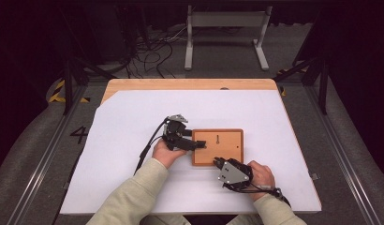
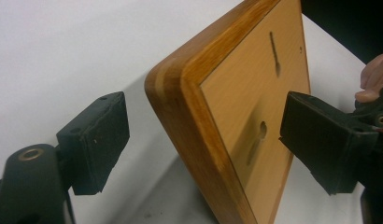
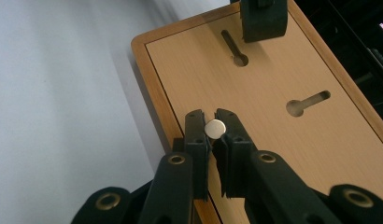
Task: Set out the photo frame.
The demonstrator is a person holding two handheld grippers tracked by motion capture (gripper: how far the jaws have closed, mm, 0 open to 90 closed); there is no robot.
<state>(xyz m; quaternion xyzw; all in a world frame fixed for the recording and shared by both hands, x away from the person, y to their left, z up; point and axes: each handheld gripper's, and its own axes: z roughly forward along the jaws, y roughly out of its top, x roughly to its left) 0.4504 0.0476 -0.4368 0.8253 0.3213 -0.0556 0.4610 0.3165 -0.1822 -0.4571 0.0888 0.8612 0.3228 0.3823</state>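
The flat rectangular wooden board (image 1: 217, 147) with keyhole slots lies on the white surface (image 1: 134, 117). The left hand-held gripper (image 2: 203, 140) straddles its edge, jaws wide — close squarely. The right hand-held gripper (image 3: 215, 128) pinches a small silver disc (image 3: 215, 128) — hold it steady.

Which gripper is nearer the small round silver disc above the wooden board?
Right. The right gripper pinches the small round silver disc; the left gripper straddles the wooden board's far left edge.
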